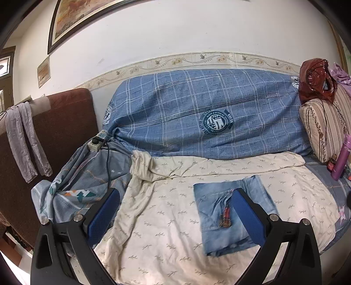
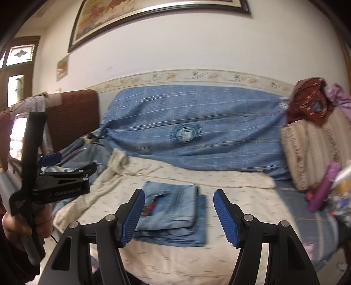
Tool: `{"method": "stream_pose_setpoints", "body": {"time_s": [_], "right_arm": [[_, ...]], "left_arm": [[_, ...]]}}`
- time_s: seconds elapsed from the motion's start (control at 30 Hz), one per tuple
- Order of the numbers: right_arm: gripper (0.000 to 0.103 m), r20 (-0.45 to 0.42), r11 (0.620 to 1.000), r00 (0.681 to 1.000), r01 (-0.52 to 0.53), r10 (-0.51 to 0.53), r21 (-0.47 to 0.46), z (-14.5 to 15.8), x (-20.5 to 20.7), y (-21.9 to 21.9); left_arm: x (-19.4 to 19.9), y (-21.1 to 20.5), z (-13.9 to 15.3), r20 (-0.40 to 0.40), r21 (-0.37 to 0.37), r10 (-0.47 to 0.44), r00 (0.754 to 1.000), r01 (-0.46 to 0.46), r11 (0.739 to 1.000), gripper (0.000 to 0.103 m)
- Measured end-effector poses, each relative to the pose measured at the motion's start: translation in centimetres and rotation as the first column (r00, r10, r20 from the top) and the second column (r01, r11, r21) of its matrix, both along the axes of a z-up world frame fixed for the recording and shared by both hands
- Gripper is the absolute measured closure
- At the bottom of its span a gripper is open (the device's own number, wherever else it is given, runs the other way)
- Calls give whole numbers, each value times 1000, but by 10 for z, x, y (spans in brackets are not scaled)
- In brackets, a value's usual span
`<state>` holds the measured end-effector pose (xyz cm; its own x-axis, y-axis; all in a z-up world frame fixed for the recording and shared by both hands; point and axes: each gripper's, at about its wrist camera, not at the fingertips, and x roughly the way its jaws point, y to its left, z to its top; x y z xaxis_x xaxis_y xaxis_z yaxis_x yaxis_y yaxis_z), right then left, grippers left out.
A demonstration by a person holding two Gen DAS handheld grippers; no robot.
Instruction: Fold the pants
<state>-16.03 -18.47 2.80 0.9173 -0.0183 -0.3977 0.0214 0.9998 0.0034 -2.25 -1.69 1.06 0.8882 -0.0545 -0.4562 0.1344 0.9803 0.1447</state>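
Bed and room, seen from both wrist cameras. A cream sheet [image 1: 175, 219] with a sparse sprig print covers the mattress and lies wrinkled, bunched into a lump at its far left corner. Behind it a blue checked cover [image 1: 197, 114] with a round crest is draped against a white wall [image 1: 175, 32], which carries a floral border strip and a large framed picture [image 1: 72, 17]. A brown upholstered headboard [image 1: 65, 122] stands at the left, with a pale grey garment [image 1: 24, 140] hanging over its top edge.

Around the bed: a rumpled grey-blue quilt [image 1: 83, 175] lies beside the headboard, and a power strip [image 1: 96, 142] with a black cable rests on it. At the right are a striped cushion [image 1: 320, 129], a shiny dark-red bag [image 1: 316, 83] on top of it, and a purple bottle [image 1: 342, 157] upright in front.

The pants [image 1: 221, 210], light blue denim, lie on the sheet as a flat, roughly rectangular stack of layers, with a small red label on top. In the left wrist view one blue ribbed pad overlaps the stack's right part; contact cannot be judged.

The left gripper [image 1: 175, 221] has its fingers spread wide and holds nothing. The right gripper [image 2: 178, 216] is likewise spread, its fingers flanking the near end of the stack. The right view is motion-blurred. It also shows the person's left hand [image 2: 24, 225] around the other tool's handle.
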Motion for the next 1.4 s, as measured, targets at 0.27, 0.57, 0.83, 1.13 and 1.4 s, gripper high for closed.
{"method": "stream_pose_setpoints", "body": {"time_s": [0.27,0.57,0.83,1.13,1.4], "right_arm": [[31,-25,997,997,75,-75,12,12,-12,-22],[31,-43,1000,999,1,0,25,12,-9,-1],[31,-36,1000,999,-3,3,11,22,-16,3],[31,-38,1000,999,-3,3,1,25,-26,8],[31,-38,1000,999,-11,12,27,25,-26,11]], "left_arm": [[-20,-18,25,60,4,-78,995,77,997,1],[-59,-9,56,142,-9,-129,981,131,991,1],[-74,-4,77,182,-38,-147,972,156,987,1],[-101,-2,88,194,-47,-208,959,221,974,1],[-109,12,91,183,-78,-214,959,231,970,1]]}}
